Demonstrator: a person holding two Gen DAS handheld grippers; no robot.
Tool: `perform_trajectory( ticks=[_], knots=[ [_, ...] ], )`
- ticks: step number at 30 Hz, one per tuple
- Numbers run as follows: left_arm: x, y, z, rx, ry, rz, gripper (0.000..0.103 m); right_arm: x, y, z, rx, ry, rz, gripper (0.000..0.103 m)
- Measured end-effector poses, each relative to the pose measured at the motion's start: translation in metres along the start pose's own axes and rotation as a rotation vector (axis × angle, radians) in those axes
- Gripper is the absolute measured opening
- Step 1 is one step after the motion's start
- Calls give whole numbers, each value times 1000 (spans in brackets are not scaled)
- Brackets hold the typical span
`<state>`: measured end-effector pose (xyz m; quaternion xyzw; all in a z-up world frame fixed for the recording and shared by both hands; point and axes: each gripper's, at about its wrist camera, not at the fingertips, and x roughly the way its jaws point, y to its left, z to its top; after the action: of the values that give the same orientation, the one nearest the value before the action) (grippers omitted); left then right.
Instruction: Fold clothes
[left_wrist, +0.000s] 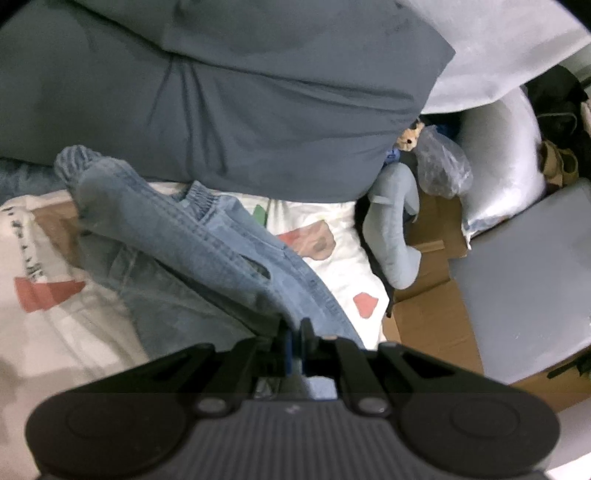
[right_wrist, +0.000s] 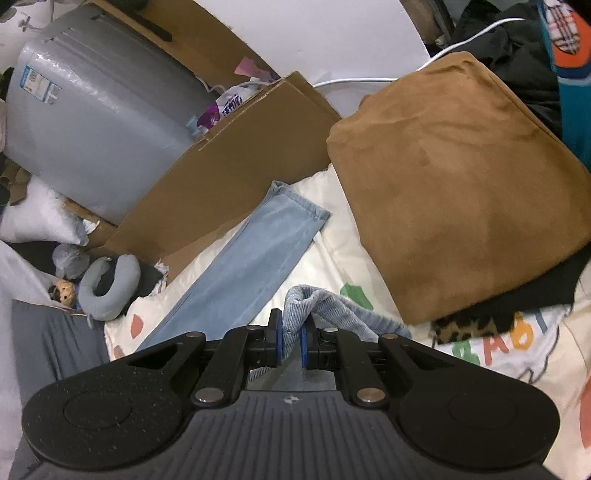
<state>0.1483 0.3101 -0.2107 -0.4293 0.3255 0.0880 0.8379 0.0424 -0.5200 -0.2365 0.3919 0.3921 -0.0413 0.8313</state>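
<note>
both grippers, left gripper and right gripper, pinch the jeans.

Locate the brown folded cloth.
Right wrist view, upper right: the brown cloth lies on the printed sheet, right of the jeans leg and cardboard box.

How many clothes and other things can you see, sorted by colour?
Blue: 1, the jeans, held by both the left gripper and the right gripper
Brown: 2, the folded brown cloth and the cardboard box
Grey: 2, the neck pillow and the suitcase
Total: 5
</note>
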Motion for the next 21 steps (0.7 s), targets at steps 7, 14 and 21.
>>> perform_trajectory(
  ticks=[7, 14, 21],
  knots=[
    [34, -5, 5, 10, 13, -13, 4, 45, 8, 22, -5, 15, -54, 8],
    [72, -11, 8, 27, 32, -1, 4, 98, 7, 46, -4, 28, -89, 8],
    [113, -12, 10, 37, 48, 22, 4, 154, 16, 71, -19, 37, -119, 8]
  ],
)
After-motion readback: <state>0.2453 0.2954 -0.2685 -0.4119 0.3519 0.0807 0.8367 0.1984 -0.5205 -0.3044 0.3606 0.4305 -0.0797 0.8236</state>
